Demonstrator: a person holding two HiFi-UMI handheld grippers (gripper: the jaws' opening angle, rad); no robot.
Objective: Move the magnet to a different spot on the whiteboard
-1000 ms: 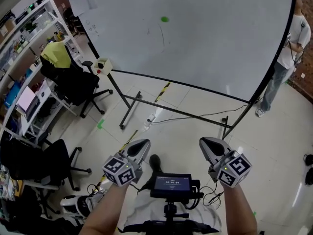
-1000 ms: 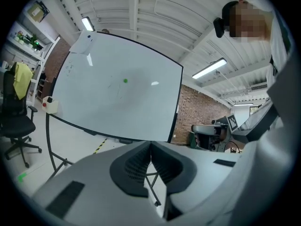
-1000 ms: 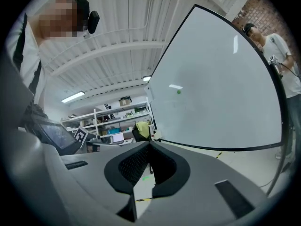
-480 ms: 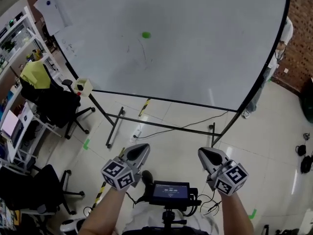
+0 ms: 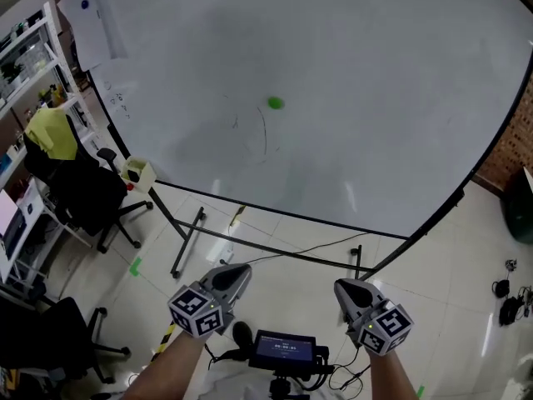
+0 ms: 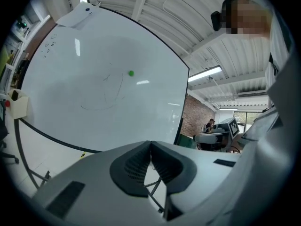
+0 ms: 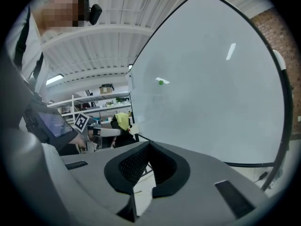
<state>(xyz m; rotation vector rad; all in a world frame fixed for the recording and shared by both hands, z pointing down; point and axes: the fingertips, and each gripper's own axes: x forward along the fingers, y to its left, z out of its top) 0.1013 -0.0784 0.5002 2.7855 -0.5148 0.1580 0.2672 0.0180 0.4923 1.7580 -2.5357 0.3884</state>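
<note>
The small round green magnet [image 5: 275, 102] sits left of centre on the large white whiteboard [image 5: 400, 73], well apart from the left tool [image 5: 236, 272] and right tool [image 5: 345, 287], both empty with jaws together. Arriving like that would likely knock it off.

This looks like a lab or work room: a big whiteboard [image 5: 358, 65] on a stand, full shelves [image 5: 23, 44], rolling office chairs [image 5: 79, 197].
</note>
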